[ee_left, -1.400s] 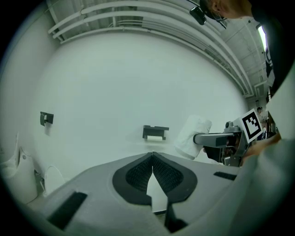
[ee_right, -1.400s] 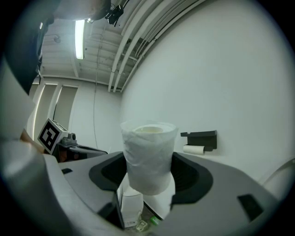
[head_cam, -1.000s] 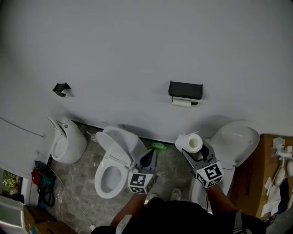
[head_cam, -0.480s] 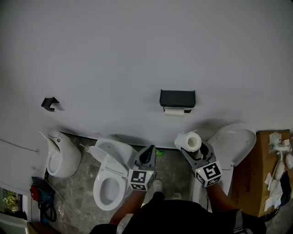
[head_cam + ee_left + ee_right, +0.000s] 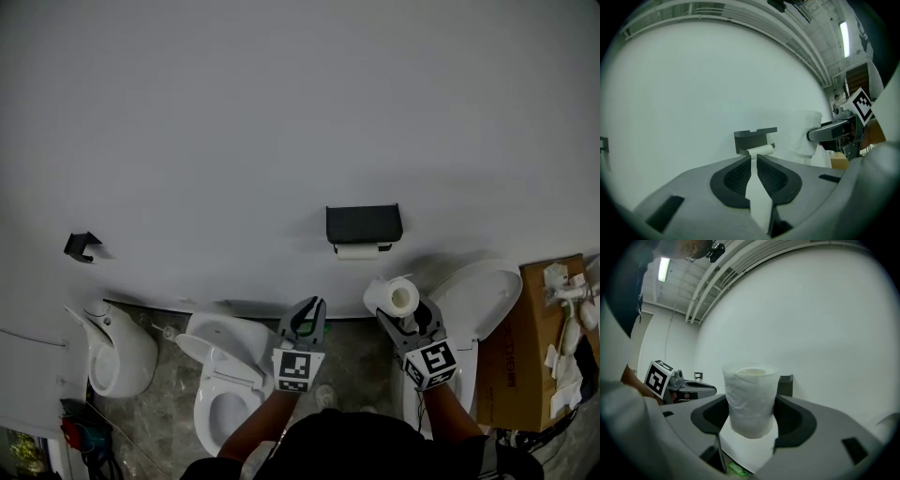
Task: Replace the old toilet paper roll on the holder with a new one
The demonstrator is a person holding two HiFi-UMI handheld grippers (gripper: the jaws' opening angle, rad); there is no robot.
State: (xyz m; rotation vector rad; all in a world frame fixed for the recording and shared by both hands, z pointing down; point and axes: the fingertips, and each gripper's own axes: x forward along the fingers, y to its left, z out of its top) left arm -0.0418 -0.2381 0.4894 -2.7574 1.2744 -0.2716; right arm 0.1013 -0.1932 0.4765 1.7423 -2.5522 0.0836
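A black holder (image 5: 364, 223) is fixed to the white wall, with a thin, nearly used-up paper roll (image 5: 355, 251) hanging under it; the left gripper view shows the same holder (image 5: 755, 138) and old roll (image 5: 759, 150) straight ahead. My right gripper (image 5: 406, 319) is shut on a full white toilet paper roll (image 5: 392, 297), which stands upright between the jaws (image 5: 751, 399), below and right of the holder. My left gripper (image 5: 307, 312) is shut and empty, below and left of the holder, pointing at it.
A white toilet (image 5: 223, 375) with its lid up stands at lower left, a urinal (image 5: 117, 352) further left, and another white toilet lid (image 5: 483, 295) at right. A cardboard box (image 5: 539, 347) sits at the far right. A small black bracket (image 5: 82, 246) is on the wall at left.
Both grippers have come nearer the wall and the holder, the left one more so. The view shifted, so the toilets slid left and down. The new roll stayed in the right gripper.
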